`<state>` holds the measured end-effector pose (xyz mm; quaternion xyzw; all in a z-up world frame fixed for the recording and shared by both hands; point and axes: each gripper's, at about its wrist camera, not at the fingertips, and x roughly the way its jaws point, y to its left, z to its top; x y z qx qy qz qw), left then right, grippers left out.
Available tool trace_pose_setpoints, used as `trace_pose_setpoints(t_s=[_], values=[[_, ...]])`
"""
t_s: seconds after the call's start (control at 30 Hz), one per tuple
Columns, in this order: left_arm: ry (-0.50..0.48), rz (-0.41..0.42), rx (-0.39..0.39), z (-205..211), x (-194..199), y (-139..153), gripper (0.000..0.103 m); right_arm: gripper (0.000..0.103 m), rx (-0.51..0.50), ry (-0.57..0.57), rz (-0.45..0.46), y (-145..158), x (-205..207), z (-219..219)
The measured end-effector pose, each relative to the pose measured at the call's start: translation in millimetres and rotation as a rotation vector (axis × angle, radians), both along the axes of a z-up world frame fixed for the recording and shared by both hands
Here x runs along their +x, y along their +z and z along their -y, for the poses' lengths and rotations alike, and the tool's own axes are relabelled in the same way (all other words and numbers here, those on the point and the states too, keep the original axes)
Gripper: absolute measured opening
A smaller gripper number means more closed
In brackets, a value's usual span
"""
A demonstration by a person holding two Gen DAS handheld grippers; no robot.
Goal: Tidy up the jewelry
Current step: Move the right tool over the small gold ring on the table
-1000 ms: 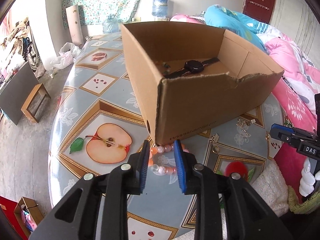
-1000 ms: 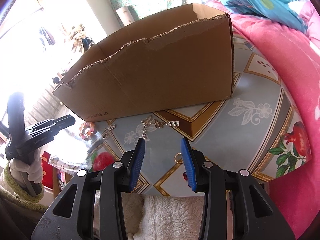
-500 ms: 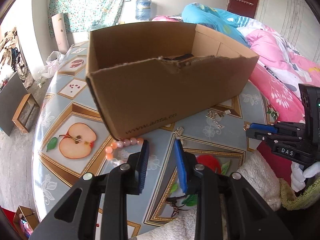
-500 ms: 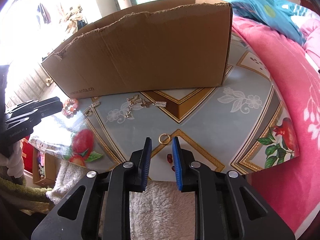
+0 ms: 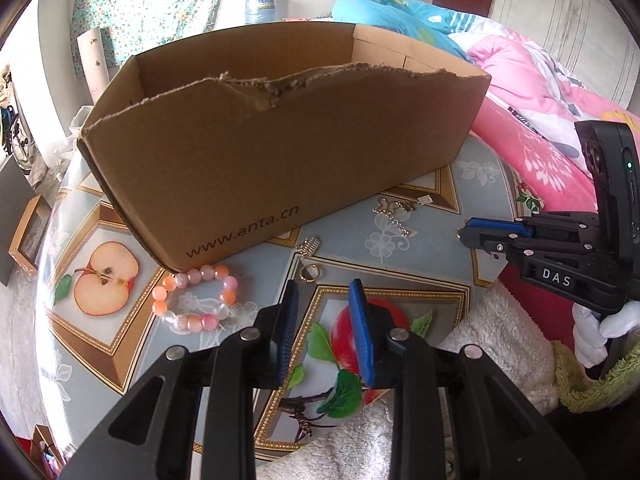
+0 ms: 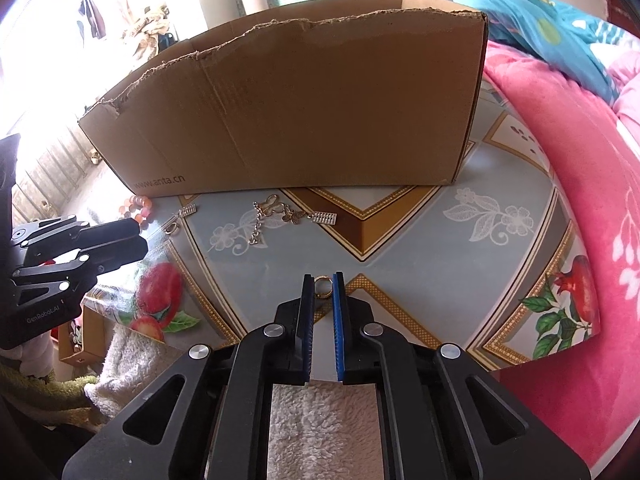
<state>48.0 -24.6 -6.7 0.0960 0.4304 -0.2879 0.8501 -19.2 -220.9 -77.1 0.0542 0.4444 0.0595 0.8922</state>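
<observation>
The right tongs (image 6: 322, 287) have just been closing and now sit narrow around a small gold ring (image 6: 322, 283) lying on the counter (image 6: 420, 256). The ring is right between the blue pads at their tips; looks pinched, though I can't quite tell if both pads are pressing on it. It's close to the counter's near edge, with a white fluffy towel (image 6: 320, 420) hanging just below.

The left tongs (image 5: 322, 292) are part open with nothing between them, hovering over the apple print. Just past their tips is a second gold ring (image 5: 308, 272), and to its left a pink-and-orange bead bracelet (image 5: 194, 300) touching the corner of the cardboard box (image 5: 280, 152).

The box takes up most of the back of the counter. That leaves a strip of open surface in front of it, where a gold chain with a butterfly charm (image 6: 276, 216) and two little comb-like clips (image 6: 325, 217) (image 6: 188, 211) are scattered, all apart from each other.

The torn front wall hides whatever's inside the box in both views. A pink blanket (image 6: 580, 200) crowds the counter's right side.
</observation>
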Motion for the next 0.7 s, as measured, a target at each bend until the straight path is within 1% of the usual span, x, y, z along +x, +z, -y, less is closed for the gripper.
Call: trace_pose_setpoints(t_s=[0.43,0.5,0.7], values=[[0.0,0.007,0.018,2,0,-3,0.025,0.006,0.06,0.051,0.004,0,16,-24],[0.003,0.009,0.018,3,1,-5,0.025,0.009,0.072,0.053,0.006,0,17,-25],[0.002,0.015,0.032,7,6,-7,0.025,0.01,0.1,0.042,0.013,5,13,-25]])
